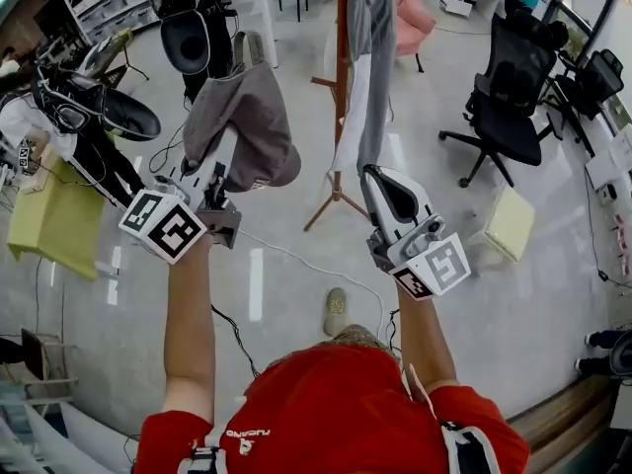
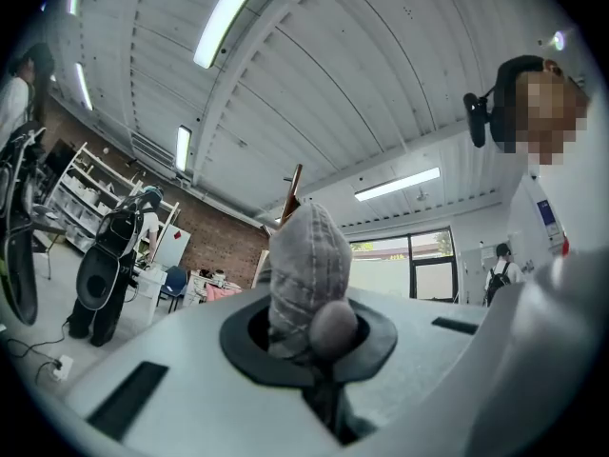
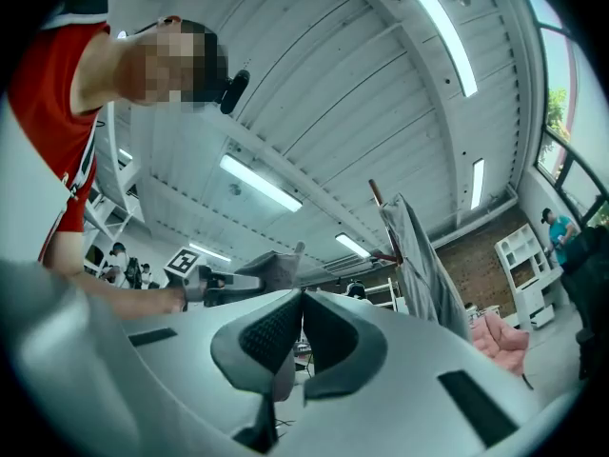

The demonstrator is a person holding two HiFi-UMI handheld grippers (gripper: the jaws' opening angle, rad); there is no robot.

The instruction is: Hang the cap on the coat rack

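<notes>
A grey cap (image 1: pixel 244 112) hangs up in the air from my left gripper (image 1: pixel 219 178), which is shut on its edge. In the left gripper view the cap's fabric (image 2: pixel 304 255) bulges up from between the closed jaws. The wooden coat rack (image 1: pixel 342 77) stands just right of the cap, with grey and white garments (image 1: pixel 367 87) hanging on it; its pole top (image 2: pixel 294 181) shows behind the cap. My right gripper (image 1: pixel 374 176) is raised beside the rack, shut and empty. From the right gripper view (image 3: pixel 303 312) I see the cap (image 3: pixel 269 268) to the left and the rack (image 3: pixel 383 204) to the right.
A black office chair (image 1: pixel 509 97) stands to the right of the rack. Black bags and gear (image 1: pixel 193 23) stand at the back left, and a yellow-green cloth (image 1: pixel 54 215) lies at the left. Cables (image 1: pixel 286 255) run across the floor. A person's shoe (image 1: pixel 336 311) is below.
</notes>
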